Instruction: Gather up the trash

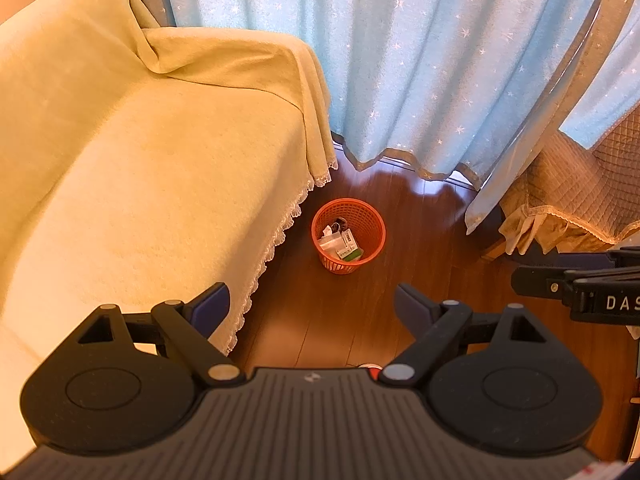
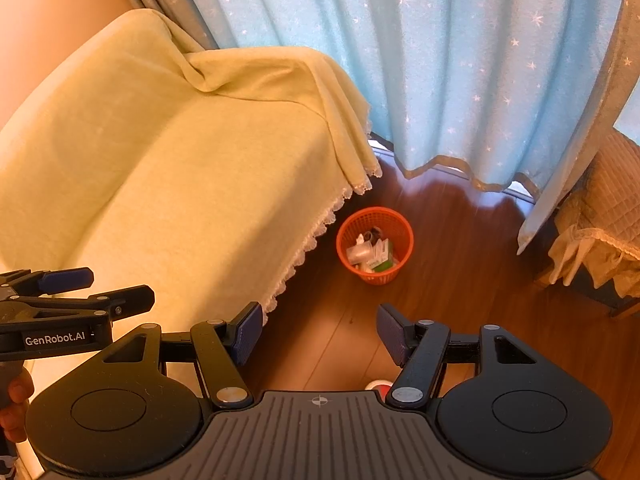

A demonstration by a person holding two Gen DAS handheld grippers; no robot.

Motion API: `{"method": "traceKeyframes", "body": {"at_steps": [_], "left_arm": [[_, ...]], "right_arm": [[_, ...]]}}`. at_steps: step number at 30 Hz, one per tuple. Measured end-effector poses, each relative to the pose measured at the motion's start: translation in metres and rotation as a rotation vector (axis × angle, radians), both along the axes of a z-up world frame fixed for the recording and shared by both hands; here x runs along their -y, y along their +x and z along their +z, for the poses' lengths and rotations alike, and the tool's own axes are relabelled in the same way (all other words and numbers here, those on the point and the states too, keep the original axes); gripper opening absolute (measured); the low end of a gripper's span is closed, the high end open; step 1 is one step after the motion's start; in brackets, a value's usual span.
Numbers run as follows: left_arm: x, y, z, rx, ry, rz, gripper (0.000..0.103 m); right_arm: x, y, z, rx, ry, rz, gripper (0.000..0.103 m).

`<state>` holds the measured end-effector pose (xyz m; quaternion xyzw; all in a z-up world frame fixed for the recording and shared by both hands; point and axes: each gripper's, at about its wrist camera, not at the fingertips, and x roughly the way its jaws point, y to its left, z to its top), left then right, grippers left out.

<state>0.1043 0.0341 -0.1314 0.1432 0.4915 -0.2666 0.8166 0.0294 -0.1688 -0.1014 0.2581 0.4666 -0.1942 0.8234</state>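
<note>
Hovering high over the floor (image 1: 320, 320), both tools empty: left gripper (image 1: 311, 312) has its jaws spread wide, right gripper (image 2: 319, 332) likewise, neither touching anything; the orange bin (image 1: 349, 236), already holding scraps and packets (image 1: 342, 245), stands well below and ahead, just beside the fringed sofa cover (image 1: 160, 184). Risk, as judged: the bin is light mesh, so a one-sided pinch on its rim may tip it and spill the contents; a low approach on the left could snag the fringe, and the two tools, near each other, could collide.
</note>
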Motion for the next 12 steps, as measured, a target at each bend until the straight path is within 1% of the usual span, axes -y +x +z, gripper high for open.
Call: {"method": "traceKeyframes", "body": {"at_steps": [12], "left_arm": [[0.012, 0.010, 0.000, 0.013, 0.012, 0.016, 0.087]], "right_arm": [[0.008, 0.009, -0.002, -0.013, 0.002, 0.024, 0.060]]}}
